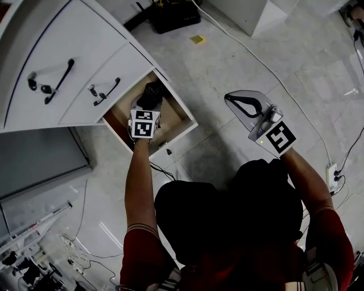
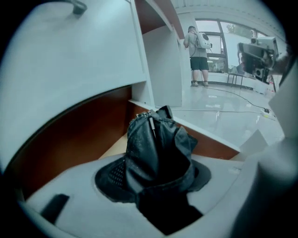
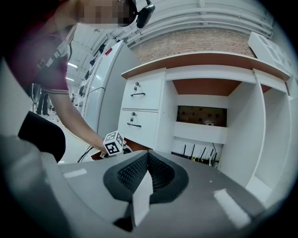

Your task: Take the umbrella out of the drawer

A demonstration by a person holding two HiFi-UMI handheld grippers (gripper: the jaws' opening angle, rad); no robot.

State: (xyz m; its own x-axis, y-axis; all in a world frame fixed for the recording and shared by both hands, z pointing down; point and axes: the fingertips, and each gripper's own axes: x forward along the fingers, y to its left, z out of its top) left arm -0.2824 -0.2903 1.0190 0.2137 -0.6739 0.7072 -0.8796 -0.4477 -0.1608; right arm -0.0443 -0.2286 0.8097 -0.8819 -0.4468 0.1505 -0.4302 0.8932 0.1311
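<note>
The bottom drawer of a white cabinet stands pulled open, its brown inside showing. A black folded umbrella sits in it. My left gripper reaches down into the drawer. In the left gripper view the umbrella bunches up between the dark pads, pressed from both sides by the left gripper, with the drawer's brown wall behind. My right gripper hangs over the floor to the right of the drawer. Its pads meet with nothing between them in the right gripper view.
Two shut drawers with black handles sit above the open one. A white cable runs across the tiled floor to a power strip. A black box and a yellow scrap lie farther off. A person stands far away.
</note>
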